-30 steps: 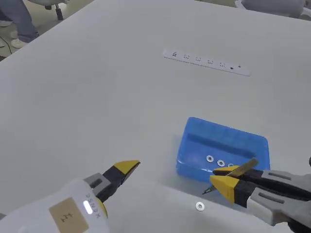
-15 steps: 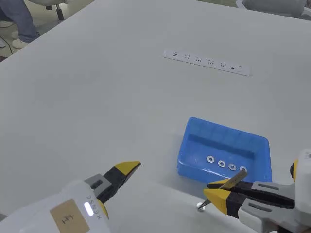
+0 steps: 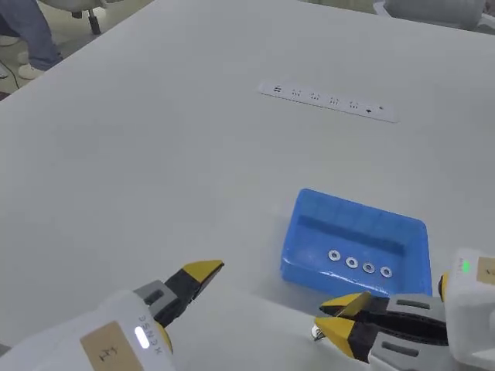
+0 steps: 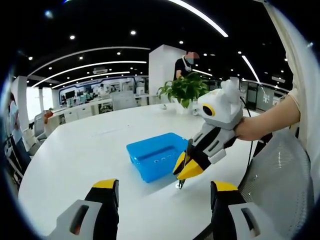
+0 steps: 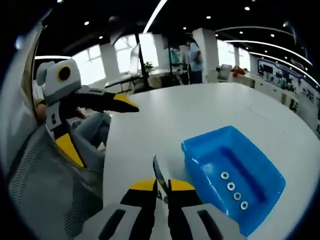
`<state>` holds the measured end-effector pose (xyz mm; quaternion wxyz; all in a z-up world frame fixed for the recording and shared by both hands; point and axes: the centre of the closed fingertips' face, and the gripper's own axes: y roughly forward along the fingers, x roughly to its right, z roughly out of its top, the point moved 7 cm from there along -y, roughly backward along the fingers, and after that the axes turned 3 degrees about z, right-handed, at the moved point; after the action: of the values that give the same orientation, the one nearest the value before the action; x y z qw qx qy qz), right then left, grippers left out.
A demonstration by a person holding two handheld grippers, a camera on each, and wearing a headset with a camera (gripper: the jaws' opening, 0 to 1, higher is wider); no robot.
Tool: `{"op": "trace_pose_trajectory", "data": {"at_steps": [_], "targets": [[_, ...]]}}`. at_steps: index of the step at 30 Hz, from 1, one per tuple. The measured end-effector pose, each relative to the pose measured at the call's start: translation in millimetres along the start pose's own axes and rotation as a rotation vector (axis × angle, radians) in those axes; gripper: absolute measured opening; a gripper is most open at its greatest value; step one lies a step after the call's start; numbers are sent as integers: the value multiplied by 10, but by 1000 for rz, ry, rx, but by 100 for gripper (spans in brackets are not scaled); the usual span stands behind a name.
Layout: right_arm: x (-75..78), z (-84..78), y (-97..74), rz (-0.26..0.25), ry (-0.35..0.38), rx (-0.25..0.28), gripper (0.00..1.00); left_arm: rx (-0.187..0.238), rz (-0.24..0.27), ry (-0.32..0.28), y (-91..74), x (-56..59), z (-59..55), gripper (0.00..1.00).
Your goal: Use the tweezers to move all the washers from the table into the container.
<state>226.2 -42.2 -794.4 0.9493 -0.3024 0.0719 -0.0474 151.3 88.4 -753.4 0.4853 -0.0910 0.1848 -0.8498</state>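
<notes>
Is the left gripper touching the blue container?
Apart. The head view shows a stretch of bare table between the left gripper and the container; the left gripper view shows the container well beyond its jaws.

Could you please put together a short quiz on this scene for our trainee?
1. How many washers lie in the container?
2. True or false: the left claw holds the tweezers.
3. Where is the tweezers' tip? A: inside the container. B: down by the loose washer on the table. C: touching the left claw.

Key
1. Four.
2. False: the right claw is shut on the tweezers, and the left claw is open.
3. B.
</notes>
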Motion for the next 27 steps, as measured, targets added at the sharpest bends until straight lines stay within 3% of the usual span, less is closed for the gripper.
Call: {"op": "trace_pose_trajectory", "data": {"at_steps": [3, 9, 13, 17, 22, 27], "targets": [[-65, 13, 28, 2, -164, -36, 4, 0, 1, 1, -1, 0, -1, 75], [-62, 22, 59, 5, -191, -27, 3, -1, 2, 3, -2, -1, -5, 75], [24, 3, 32, -20, -26, 27, 3, -1, 2, 2, -2, -2, -6, 75], [80, 8, -17, -39, 81, 66, 3, 0, 6, -1, -4, -6, -5, 75], [138, 143, -133, -19, 260, 219, 3, 1, 5, -1, -5, -5, -4, 75], [227, 208, -221, -18, 395, 326, 3, 2, 3, -1, -4, -2, -2, 75]]}}
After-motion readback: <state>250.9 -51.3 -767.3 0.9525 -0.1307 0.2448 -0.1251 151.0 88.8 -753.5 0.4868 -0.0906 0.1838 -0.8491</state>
